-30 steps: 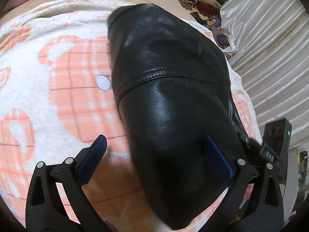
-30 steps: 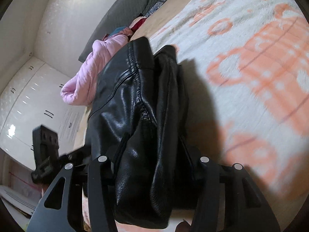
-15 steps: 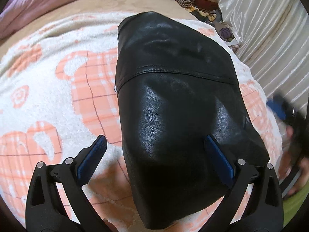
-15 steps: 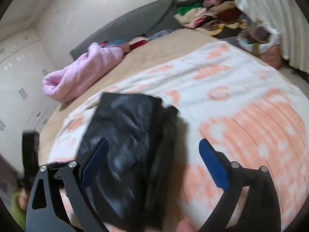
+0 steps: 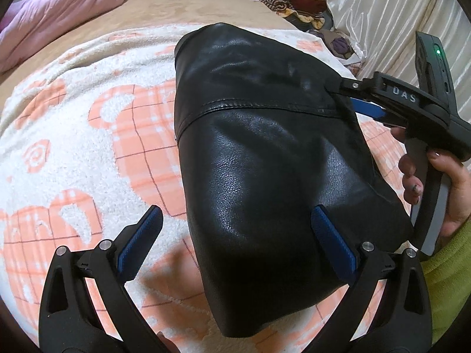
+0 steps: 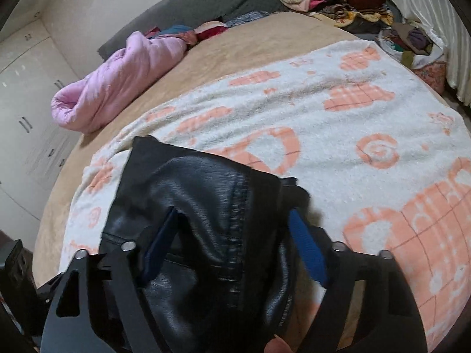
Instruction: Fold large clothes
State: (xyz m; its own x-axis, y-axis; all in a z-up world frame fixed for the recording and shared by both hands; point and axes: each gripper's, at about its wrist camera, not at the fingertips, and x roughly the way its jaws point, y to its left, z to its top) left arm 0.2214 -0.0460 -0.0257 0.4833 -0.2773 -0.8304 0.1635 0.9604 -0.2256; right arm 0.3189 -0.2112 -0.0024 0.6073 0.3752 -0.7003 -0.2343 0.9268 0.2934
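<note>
The blanket (image 5: pixel 73 135) bears the folded black leather jacket (image 5: pixel 265 153), centre frame. Only the left view shows the right gripper (image 5: pixel 356 100) entering from the right, jaws just closing around the jacket's edge; left gripper (image 5: pixel 235 235) stands apart, one finger over the jacket

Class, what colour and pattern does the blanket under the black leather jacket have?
The blanket is white with orange checked shapes and spirals, clearest in the right wrist view.
</note>
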